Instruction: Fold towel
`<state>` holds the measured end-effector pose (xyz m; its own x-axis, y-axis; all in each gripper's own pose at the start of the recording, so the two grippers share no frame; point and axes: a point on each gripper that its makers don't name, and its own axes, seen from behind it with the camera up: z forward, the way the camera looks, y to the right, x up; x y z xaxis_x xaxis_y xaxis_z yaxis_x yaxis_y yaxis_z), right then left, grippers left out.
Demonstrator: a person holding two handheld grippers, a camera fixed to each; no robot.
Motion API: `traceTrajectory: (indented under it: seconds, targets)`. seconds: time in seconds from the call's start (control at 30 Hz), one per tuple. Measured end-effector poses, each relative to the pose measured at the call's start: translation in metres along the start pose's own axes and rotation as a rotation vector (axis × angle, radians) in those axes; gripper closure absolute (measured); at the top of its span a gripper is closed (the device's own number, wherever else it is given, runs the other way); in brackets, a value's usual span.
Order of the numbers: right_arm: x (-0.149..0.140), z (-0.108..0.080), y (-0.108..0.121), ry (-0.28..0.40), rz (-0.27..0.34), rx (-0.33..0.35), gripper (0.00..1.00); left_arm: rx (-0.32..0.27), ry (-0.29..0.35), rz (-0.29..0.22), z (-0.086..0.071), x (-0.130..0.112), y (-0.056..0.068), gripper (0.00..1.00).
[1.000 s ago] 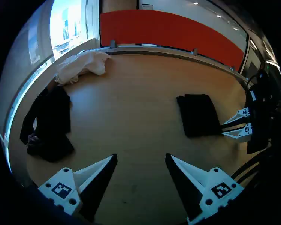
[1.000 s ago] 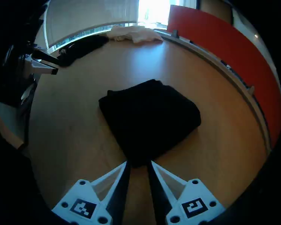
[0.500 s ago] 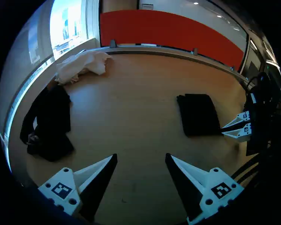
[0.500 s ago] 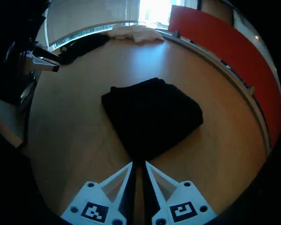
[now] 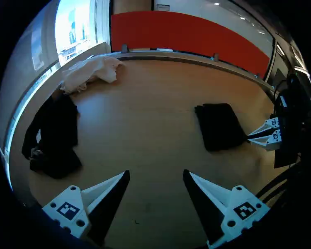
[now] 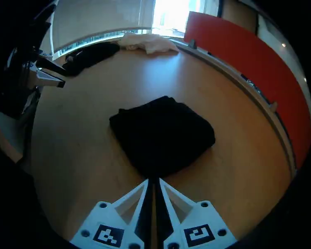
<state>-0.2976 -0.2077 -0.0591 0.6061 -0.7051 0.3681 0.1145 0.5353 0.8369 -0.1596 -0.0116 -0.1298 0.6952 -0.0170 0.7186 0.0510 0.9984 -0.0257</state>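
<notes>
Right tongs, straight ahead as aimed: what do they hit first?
The folded black towel: the right tongs, shut, sit with their tips at its near corner, maybe already pinching it.

The near corner of the black towel [image 6: 164, 133] disappears between the tips of the right tongs [image 6: 154, 181].

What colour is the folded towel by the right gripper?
Plain black folded towel; clearest in the right gripper view.
</notes>
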Motion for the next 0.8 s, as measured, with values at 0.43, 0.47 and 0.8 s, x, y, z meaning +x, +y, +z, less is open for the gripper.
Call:
traceTrajectory:
  seconds: [0.43, 0.47, 0.8]
  targets:
    - [0.072, -0.026, 0.03, 0.12, -0.027, -0.05, 0.97, 0.0, 0.02, 0.011, -0.003, 0.012, 0.0, 0.05]
    - [0.079, -0.028, 0.033, 0.129, -0.03, -0.054, 0.97, 0.0, 0.022, 0.013, -0.004, 0.013, 0.0, 0.05]
    - [0.126, -0.054, 0.049, 0.208, -0.049, -0.073, 0.97, -0.001, 0.041, 0.021, -0.006, 0.025, 0.0, 0.05]
